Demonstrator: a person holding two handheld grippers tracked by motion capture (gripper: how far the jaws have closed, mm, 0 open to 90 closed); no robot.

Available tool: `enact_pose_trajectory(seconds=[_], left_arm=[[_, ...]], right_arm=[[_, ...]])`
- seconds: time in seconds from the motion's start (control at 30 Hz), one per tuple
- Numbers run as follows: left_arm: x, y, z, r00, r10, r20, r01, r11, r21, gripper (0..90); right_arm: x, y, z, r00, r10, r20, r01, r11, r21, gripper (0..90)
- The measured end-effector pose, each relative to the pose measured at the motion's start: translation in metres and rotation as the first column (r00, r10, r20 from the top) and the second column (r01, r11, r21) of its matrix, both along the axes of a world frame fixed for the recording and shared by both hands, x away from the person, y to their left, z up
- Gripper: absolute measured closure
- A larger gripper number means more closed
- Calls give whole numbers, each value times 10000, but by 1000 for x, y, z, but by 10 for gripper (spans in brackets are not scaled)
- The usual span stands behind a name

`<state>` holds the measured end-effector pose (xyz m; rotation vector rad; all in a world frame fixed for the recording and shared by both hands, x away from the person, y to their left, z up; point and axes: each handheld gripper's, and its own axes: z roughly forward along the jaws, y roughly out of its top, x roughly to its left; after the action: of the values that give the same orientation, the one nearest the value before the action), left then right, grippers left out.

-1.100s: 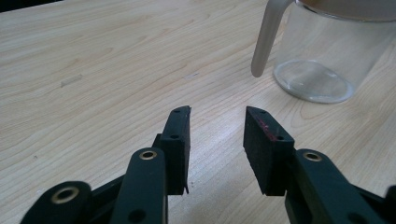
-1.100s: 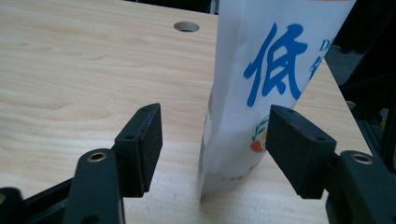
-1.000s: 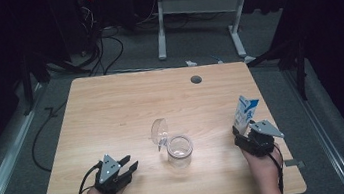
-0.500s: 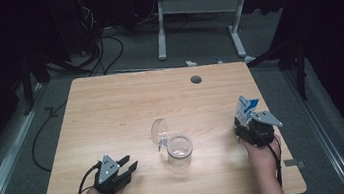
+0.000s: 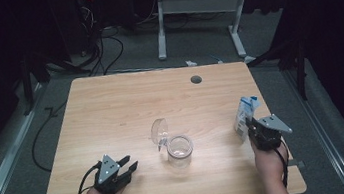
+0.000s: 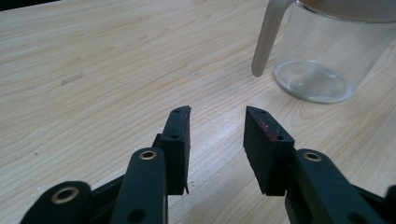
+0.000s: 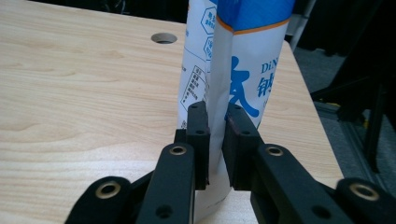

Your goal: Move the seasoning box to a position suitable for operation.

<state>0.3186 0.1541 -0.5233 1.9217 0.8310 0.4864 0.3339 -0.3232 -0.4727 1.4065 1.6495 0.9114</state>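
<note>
Blue-and-white milk carton [image 7: 233, 60], printed blue characters, orange stripe under the blue top, stands upright near the tabletop's [image 5: 121, 108] right edge, well right of the glass jar [image 5: 180, 151]. Right gripper [image 7: 215, 140] jaws have just been closing and now pinch the carton's folded corner edge low down. Left gripper [image 6: 215, 140] released, jaws apart with nothing between them, resting near the front edge, left of the jar. Jar is clear, its hinged lid [image 5: 159, 131] flipped up.
</note>
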Motion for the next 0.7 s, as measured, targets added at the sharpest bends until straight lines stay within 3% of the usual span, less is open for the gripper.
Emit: enact_pose_trajectory(seconds=[0.1,0.27,0.3,0.37,0.6,0.7], left_arm=[[0,0,0,10000,2,0,-2,10000,5,618],[0,1,0,10000,29,-5,-29,10000,-60,614],[0,1,0,10000,30,-9,-30,10000,-68,614],[0,1,0,10000,27,-22,-27,10000,-82,614],[1,1,0,10000,6,-38,-6,10000,-60,610],[1,2,0,10000,10,-25,-11,10000,-80,609]], right_arm=[[-1,-5,1,9999,163,-26,-163,9999,-28,831],[-4,-13,2,9993,337,-129,-332,9988,372,799],[-3,-12,1,9995,275,-131,-269,9987,428,730],[-2,-11,0,9996,225,-179,-215,9984,520,684],[5,-5,-4,9996,46,-276,-33,9990,449,610],[9,-4,-4,9990,-417,-189,425,9980,459,527]])
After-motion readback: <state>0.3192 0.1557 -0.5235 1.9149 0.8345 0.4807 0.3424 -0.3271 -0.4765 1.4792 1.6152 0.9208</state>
